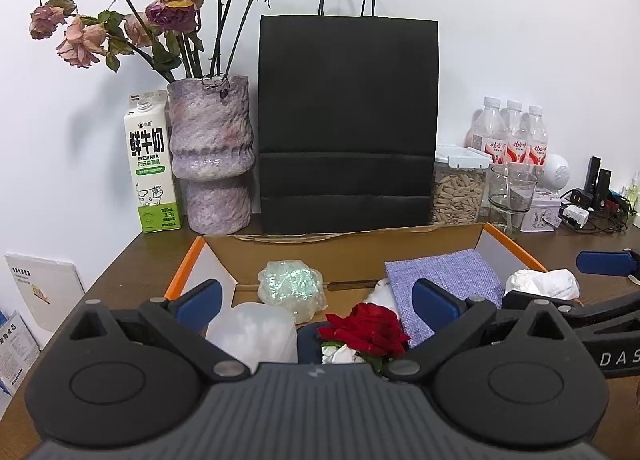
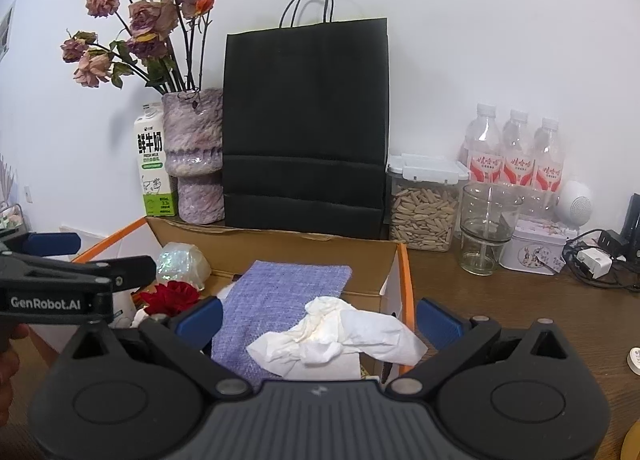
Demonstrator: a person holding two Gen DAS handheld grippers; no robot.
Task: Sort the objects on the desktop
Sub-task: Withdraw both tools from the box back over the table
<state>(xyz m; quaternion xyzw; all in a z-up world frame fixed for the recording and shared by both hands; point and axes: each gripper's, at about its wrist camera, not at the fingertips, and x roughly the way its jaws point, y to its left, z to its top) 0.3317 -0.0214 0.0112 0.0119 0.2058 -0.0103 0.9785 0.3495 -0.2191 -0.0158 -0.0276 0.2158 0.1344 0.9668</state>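
Behind 1 red rose (image 1: 366,330), left view alone shows frosted jar (image 1: 254,330).

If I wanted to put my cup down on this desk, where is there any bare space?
The best bare patch is the wooden desktop right of the cardboard box, in front of the glass cup and the tin. The back row, from milk carton to water bottles, is packed, and the box is filling with cloth, tissue and a red rose.
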